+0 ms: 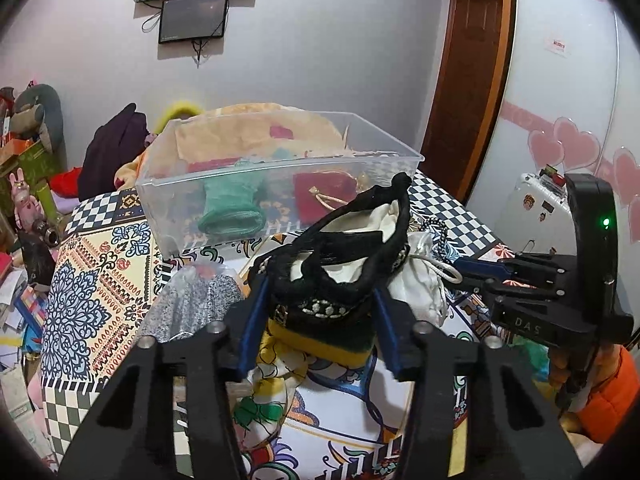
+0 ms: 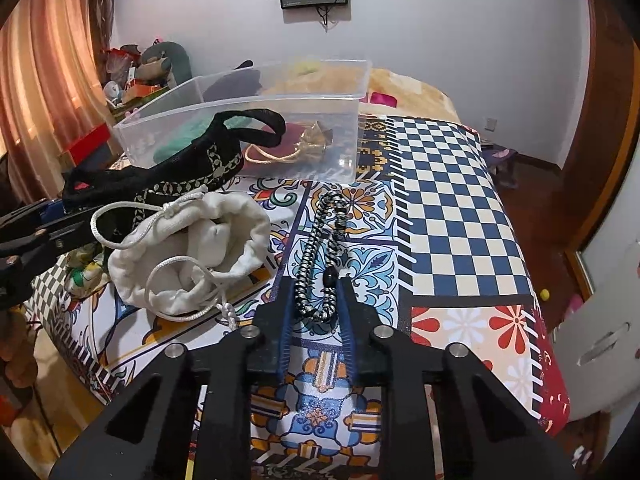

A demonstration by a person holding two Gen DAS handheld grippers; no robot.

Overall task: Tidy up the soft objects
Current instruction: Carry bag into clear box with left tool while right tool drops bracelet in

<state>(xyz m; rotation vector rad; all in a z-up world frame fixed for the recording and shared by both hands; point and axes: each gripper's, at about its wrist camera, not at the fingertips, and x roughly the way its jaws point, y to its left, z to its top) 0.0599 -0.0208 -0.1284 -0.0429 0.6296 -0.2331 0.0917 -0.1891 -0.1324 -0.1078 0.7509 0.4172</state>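
Left gripper (image 1: 320, 300), low centre of the left wrist frame, has its blue-padded fingers pressed against the sides of a black fabric pouch with white-patterned trim and looped strap (image 1: 340, 256), pinching it. The pouch sits raised at frame centre, above a yellow-and-green patterned cloth (image 1: 288, 364). Right gripper (image 2: 318, 300), low centre of the right wrist frame, has its fingers closed in on the near end of a black-and-white braided cord (image 2: 320, 248); the cord lies on the patterned tablecloth (image 2: 460, 184) and runs away toward frame centre.

Just left of the cord in the right wrist view lies an open white drawstring bag (image 2: 192, 256), touching the black pouch at its upper left edge. A grey speckled item under clear wrap (image 1: 196, 300) lies left of the left gripper.

Behind these, at upper centre of both frames, stands a clear rectangular plastic bin (image 1: 280, 184) on the tablecloth. Inside it lie a folded green knitted piece (image 1: 230, 208) at left and a dark red velvet pouch with gold cord (image 1: 324, 196) at right.

Two dark wall-mounted screens (image 1: 192, 0) occupy the top of the left wrist frame.
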